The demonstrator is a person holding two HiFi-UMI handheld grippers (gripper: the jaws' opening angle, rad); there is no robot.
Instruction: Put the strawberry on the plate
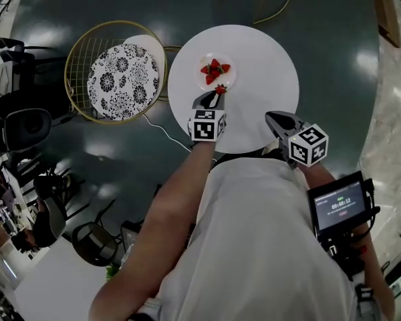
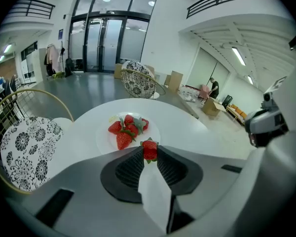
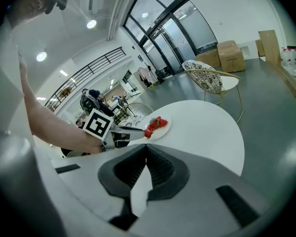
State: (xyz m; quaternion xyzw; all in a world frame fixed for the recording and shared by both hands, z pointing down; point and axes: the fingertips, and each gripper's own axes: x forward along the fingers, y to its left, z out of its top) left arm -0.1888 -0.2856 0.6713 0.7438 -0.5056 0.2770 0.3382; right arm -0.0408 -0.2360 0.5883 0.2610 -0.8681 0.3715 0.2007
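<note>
head view, left: my left gripper (image 1: 216,95) is clamped on the strawberry (image 1: 220,89), which sits at its tips over the near rim of the plate (image 1: 218,57). Can't tell if berry and plate touch.
head view, right: my right gripper (image 1: 270,117) is over the near edge of the white table (image 1: 267,79), apart from the plate.
left gripper view: jaws pinch the strawberry at the tips. Plate is just beyond them, slightly left, holding a pile of strawberries (image 2: 126,131).
right gripper view: jaws pressed together, nothing between. Left gripper and plate are ahead, to the left.
</note>
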